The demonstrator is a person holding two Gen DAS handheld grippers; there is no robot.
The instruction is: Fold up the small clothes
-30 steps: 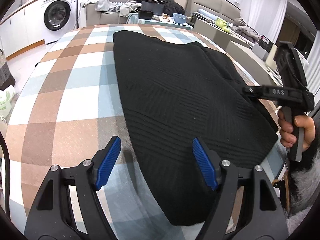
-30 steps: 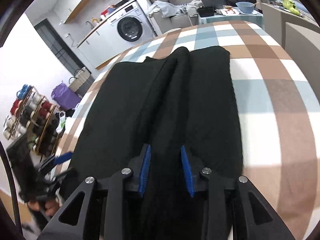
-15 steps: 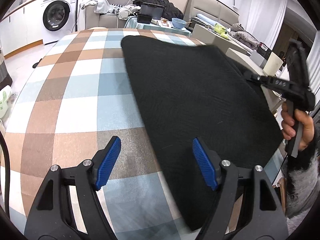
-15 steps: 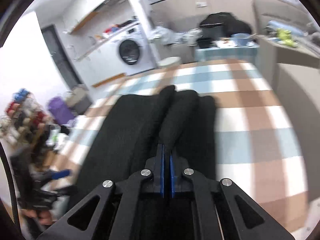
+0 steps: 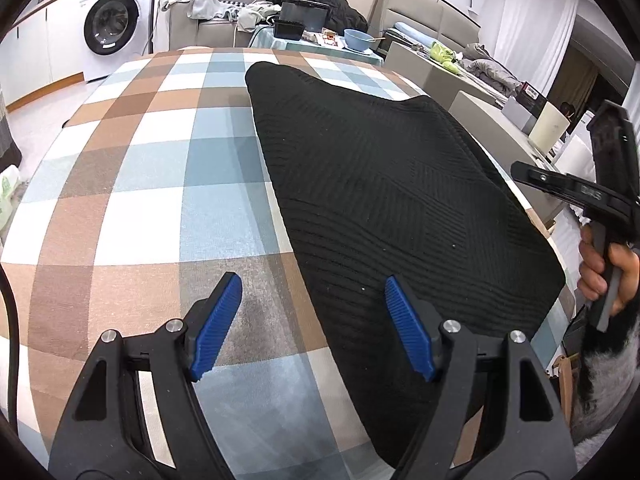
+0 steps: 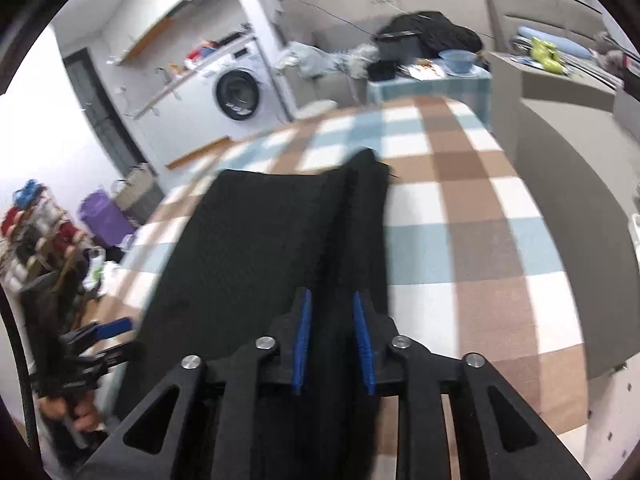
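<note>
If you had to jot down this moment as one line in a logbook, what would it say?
task: fold small clothes | black knit garment flat on checked tablecloth | left gripper open, over garment's edge | right gripper part open, straddling a raised fold

Your left wrist camera sits low over the near edge of the table (image 5: 120,184), facing the washer (image 5: 114,24). Your right wrist camera looks along the table (image 6: 472,216) from its right side. Both share the black garment (image 5: 400,208) (image 6: 256,240).

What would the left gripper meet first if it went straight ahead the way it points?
Probably the checked tablecloth, right at the near edge of the black knit garment; the open left gripper straddles that edge, though its height is unclear.
</note>
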